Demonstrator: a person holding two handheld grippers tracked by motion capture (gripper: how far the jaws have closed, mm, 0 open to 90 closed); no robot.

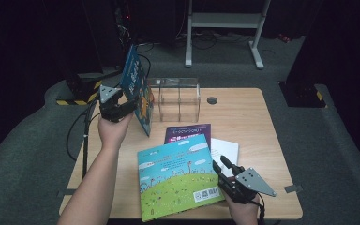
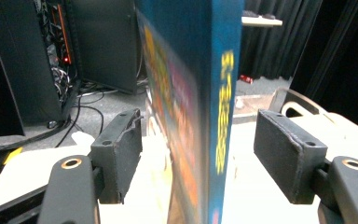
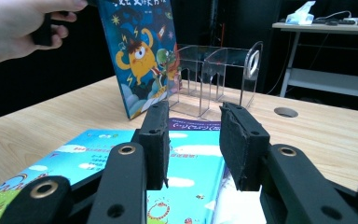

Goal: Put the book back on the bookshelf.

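Room: dark backdrop, grey carpet; wooden table (image 1: 243, 117) seen from above, white stand frame behind it.
Left hand (image 1: 112, 130): raised over table's left edge, wrapped round left gripper (image 1: 130, 106).
Left gripper: jaws spread, blue monster book (image 1: 137, 89) betw. them; in left gripper view both pads (image 2: 121, 154) stand clear of the cover and spine, so released, not clenched. No earlier pic given.
Blue monster book: upright on its lower edge at table's left rear, tilted a bit, just beside the clear rack's left end; spine (image 2: 223, 116) w/ yellow lettering faces the left gripper's camera; cover w/ orange monster seen in right gripper view (image 3: 142, 56).
Clear rack (image 1: 179, 98): acrylic, several slots, at rear centre; grommet hole (image 1: 212, 100) to its right.
Purple book (image 1: 188, 132): flat, mid-table, partly covered by green-and-blue book (image 1: 178, 176).
Green-and-blue book: flat, near front edge, barcode corner next to right gripper.
White sheet (image 1: 226, 150): flat, under that book's right side.
Right gripper (image 1: 219, 168): low at front right, held by right hand (image 1: 243, 211); jaws part-open, nothing pressed betw. pads (image 3: 242, 140); tips just over the book's right edge, contact can't be told.
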